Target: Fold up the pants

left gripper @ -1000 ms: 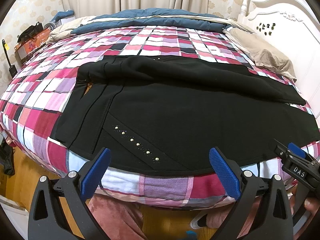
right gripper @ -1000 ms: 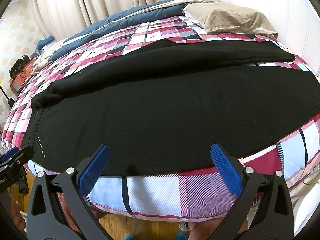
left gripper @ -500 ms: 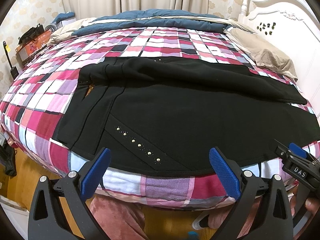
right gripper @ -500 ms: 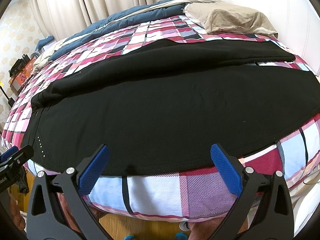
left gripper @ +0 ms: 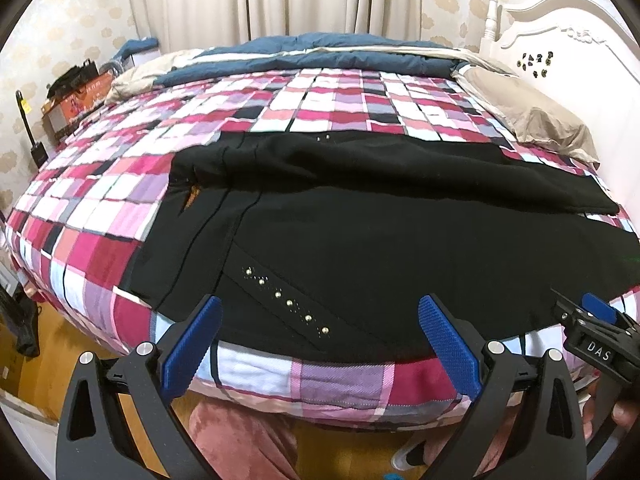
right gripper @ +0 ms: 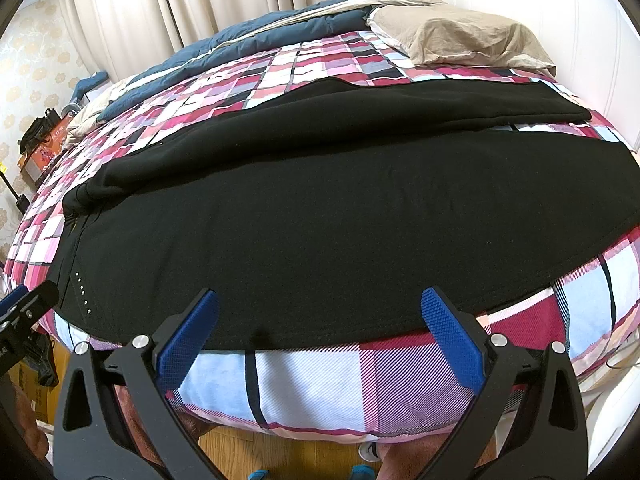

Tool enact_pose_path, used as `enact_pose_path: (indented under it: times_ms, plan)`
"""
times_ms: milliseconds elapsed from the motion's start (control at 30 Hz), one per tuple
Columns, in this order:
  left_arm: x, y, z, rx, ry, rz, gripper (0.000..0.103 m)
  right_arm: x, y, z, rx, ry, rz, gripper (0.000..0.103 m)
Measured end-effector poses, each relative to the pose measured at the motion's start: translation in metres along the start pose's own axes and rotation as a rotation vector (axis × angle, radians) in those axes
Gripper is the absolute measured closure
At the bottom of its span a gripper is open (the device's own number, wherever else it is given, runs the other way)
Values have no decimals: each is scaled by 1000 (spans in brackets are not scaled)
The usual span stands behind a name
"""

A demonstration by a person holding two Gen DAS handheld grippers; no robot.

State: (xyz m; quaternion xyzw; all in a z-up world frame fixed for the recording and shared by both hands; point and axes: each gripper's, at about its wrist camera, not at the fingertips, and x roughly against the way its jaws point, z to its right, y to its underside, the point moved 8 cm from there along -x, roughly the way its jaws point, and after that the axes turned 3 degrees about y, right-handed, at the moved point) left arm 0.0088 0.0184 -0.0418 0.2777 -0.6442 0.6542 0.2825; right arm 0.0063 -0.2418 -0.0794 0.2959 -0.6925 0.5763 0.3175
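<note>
Both views slightly nearer black pants (left gripper: 360,240)

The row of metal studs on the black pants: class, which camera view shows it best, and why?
The left wrist view: the studs lie large and central on the pants, each one countable. The right wrist view shows them only as tiny dots near its left edge.

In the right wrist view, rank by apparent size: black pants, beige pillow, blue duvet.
1. black pants, by far the largest.
2-3. blue duvet and beige pillow look about alike; both lie far back, so unranked.
</note>
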Motion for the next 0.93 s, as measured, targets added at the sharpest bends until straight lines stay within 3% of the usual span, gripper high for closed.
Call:
enact_pose_path:
  times_ms: [167, 433, 533, 633, 767, 933]
  plan:
    - [12, -5, 6, -42, -20, 62, 5, -1, 3, -4, 3, -2, -3, 2]
    - [15, -8, 23, -119, -46, 83, 5, 0, 3, -5, 4, -4, -8, 2]
    - [17, -11, 35, -105, 50, 76, 5, -1, 4, -6, 3, -6, -13, 2]
    - [18, -14, 44, -105, 96, 67, 5, 1, 6, -8, 9, -9, -13, 2]
    - [19, -13, 42, -108, 25, 83, 5, 4, 1, -5, 4, -8, -4, 2]
    - [21, -8, 36, -86, 10, 67, 5, 5, -3, 0, -9, -10, 0, 2]
